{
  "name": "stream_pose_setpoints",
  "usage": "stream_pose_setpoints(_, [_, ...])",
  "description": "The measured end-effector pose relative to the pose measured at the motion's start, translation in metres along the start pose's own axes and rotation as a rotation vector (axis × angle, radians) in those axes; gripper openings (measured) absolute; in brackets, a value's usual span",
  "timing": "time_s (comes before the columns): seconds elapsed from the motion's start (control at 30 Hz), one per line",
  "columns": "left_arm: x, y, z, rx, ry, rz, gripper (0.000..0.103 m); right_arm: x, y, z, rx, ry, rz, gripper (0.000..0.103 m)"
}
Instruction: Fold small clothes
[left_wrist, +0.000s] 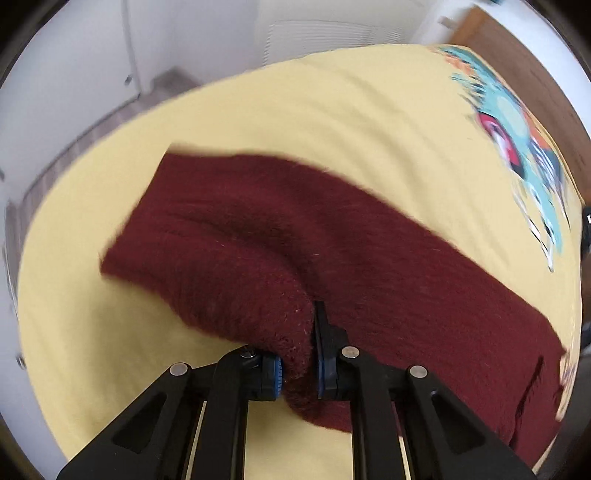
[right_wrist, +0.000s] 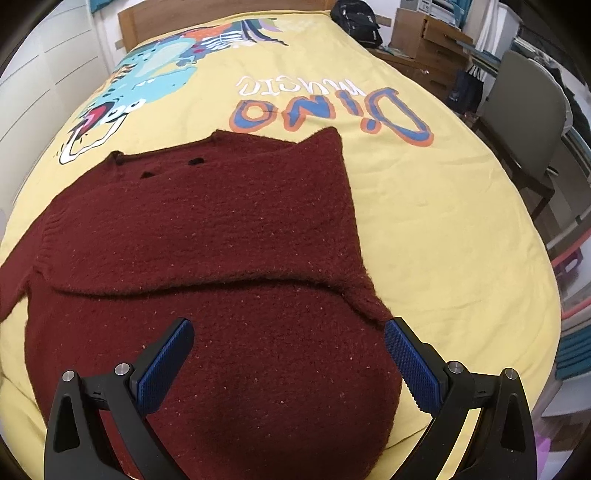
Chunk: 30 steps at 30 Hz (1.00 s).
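A dark red knitted sweater (right_wrist: 207, 229) lies on a yellow bedspread (right_wrist: 443, 229), one sleeve folded across its body. In the left wrist view the other sleeve (left_wrist: 229, 236) stretches out to the left, and my left gripper (left_wrist: 298, 363) is shut on a bunched fold of that sleeve, its blue pads pressing the knit from both sides. My right gripper (right_wrist: 288, 365) hovers open just above the sweater's lower body, blue pads (right_wrist: 410, 365) wide apart with nothing pinched between them.
The bedspread carries a dinosaur print (right_wrist: 147, 74) and "DINO" lettering (right_wrist: 332, 110). A wooden headboard (right_wrist: 155, 22) is at the far end. A grey chair (right_wrist: 528, 122), wooden drawers (right_wrist: 428, 40) and shelves stand beside the bed on the right; a white wall (left_wrist: 74, 55) on the left.
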<state>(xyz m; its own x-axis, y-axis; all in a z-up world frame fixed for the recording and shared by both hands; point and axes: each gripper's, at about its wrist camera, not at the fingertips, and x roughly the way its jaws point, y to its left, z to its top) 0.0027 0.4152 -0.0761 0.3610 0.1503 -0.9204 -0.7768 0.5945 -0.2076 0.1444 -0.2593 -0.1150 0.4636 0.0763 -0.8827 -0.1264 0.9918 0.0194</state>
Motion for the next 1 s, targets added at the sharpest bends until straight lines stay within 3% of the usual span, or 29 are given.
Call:
stream_pose_setpoints(0.2, [-0.049,-0.079,-0.022,0.194,-0.066,-0.082,0.01,-0.004,0.0,0.007,-0.001,-0.02,0.013,0.103])
stream_pose_setpoints(0.47, [-0.091,-0.199,-0.085,0.448,-0.081,-0.252,0.009,-0.003,-0.007,0.023,0.02,-0.02,0.065,0.103])
stream_pose_setpoints(0.7, [-0.07,-0.321,-0.125,0.61,-0.047,-0.35,0.009,-0.013,-0.022,0.04,0.021,-0.04,0.064,0.103])
stream_pose_setpoints(0.87, [-0.06,-0.402,-0.175,0.742,-0.005,-0.408,0.009,-0.02,-0.041,0.046,0.039,-0.05,0.051,0.103])
stream_pose_setpoints(1.0, [-0.052,-0.446,-0.213,0.816,0.02,-0.444,0.009,-0.02,-0.056,0.044,0.056,-0.038,0.041,0.103])
